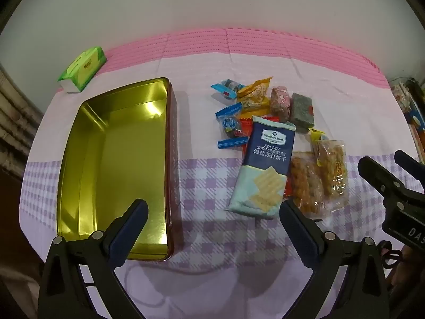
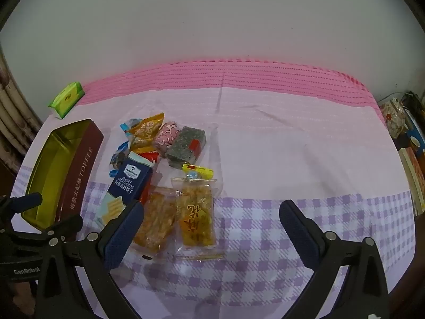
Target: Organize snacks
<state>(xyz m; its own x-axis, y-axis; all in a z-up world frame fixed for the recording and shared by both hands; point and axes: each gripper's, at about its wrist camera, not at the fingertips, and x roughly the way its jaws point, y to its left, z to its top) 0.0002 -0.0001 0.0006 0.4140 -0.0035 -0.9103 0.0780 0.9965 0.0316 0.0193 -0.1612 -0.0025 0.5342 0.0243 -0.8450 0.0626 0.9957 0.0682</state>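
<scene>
Both the left gripper [image 1: 213,210] and right gripper [image 2: 211,211] hang spread wide, gripping nothing. The empty gold-lined rectangular metal tin [image 1: 117,164] (maroon outside) sits at left; the heap of wrapped snacks [image 1: 276,138] lies centre-right.

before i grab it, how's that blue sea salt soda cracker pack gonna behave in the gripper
The soda cracker pack looks like thin film over stacked crackers, so probably fairly stiff along its length yet fragile: a hard squeeze could crack them. The glossy wrapper may be slippery. It lies partly on the neighbouring candies, so lifting or pushing it will likely nudge those.
</scene>
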